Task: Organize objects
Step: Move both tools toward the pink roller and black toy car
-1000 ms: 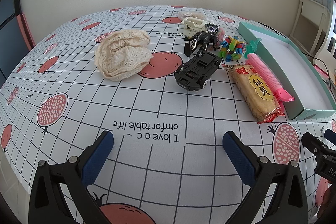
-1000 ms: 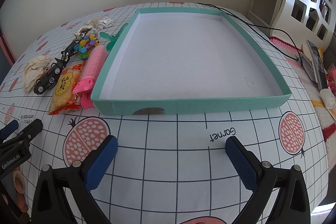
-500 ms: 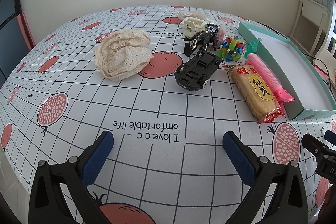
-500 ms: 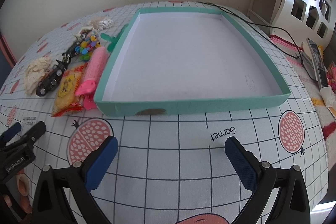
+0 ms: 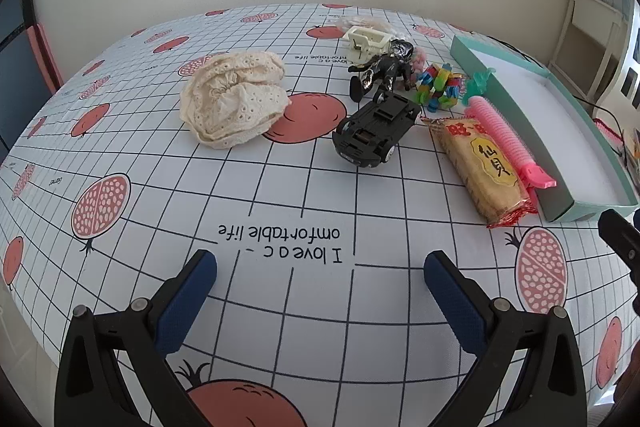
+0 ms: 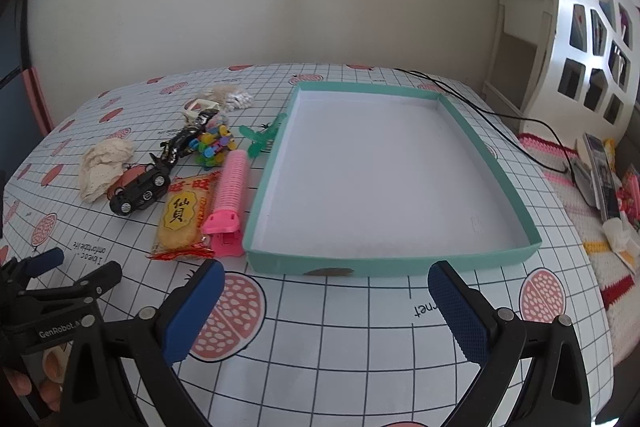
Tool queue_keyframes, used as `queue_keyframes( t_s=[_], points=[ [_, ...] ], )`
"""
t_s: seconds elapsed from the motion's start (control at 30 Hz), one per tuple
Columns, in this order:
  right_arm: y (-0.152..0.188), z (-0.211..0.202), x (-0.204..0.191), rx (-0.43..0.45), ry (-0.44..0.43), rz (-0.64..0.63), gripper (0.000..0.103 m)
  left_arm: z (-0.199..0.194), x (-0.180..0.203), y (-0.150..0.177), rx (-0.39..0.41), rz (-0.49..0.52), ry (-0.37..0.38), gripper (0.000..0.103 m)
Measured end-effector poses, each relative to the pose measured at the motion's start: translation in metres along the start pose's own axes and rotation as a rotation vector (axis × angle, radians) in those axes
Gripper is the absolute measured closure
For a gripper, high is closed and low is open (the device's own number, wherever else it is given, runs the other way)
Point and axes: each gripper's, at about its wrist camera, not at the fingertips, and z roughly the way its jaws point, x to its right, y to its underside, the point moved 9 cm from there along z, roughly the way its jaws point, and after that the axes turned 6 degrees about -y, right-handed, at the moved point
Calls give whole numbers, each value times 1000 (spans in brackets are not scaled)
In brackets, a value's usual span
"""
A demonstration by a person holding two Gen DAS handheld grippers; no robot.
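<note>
In the left wrist view, little has changed over the past second: the left gripper (image 5: pixel 320 267) hangs over the tablecloth (image 5: pixel 280 311) with its 2 blue-padded fingers spread wide and nothing between them, the items beyond lying as before. Left of the teal tray (image 5: pixel 532 131), the pink hair roller (image 5: pixel 500 131) lies just beside its wall, then the snack packet (image 5: pixel 484 167), the overturned black toy car (image 5: pixel 376 135) and the cream lace cloth (image 5: pixel 232 99); the tray's far side is cut off at the frame edge, and the small jumble behind the car is hard to make out. In the right wrist view, the right gripper (image 6: pixel 326 279), likewise agape and empty, has drawn nearer the tray (image 6: pixel 392 261), which now sits lower in frame.
</note>
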Motion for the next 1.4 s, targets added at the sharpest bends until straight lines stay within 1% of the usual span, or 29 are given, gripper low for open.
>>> queue_keyframes(
  t_s=[0.23,0.37,0.5,0.6,0.67,0.77,0.83,1.0,1.07,1.2,1.27,1.4],
  points=[
    [-9,3,-9,-7,-29,-2,0,-16,-8,-17,25,-24,14,0],
    [-22,5,-18,0,-63,-4,0,-20,-9,-29,36,-33,41,0],
    [-36,9,-30,1,-90,-29,1,-19,-15,-40,48,-39,45,0],
    [-43,14,-39,-8,-120,-39,3,-16,-17,-48,51,-42,48,0],
    [-48,19,-45,-13,-136,-45,8,-15,-18,-52,57,-41,46,0],
    [-57,25,-57,-16,-183,-53,9,-15,-17,-62,71,-33,49,0],
    [-61,31,-66,-29,-218,-54,12,-15,-17,-68,82,-28,43,0],
    [-54,43,-81,-68,-310,-28,15,-13,-22,-71,93,-24,49,0],
    [-51,45,-84,-83,-334,-24,15,-11,-22,-70,94,-23,50,0],
    [-43,54,-84,-115,-349,-1,16,-5,-21,-65,90,-18,42,0],
    [-42,57,-83,-125,-362,16,20,-3,-21,-63,87,-19,45,0],
    [-40,61,-84,-137,-355,13,23,-2,-19,-61,88,-12,48,0]
  ],
)
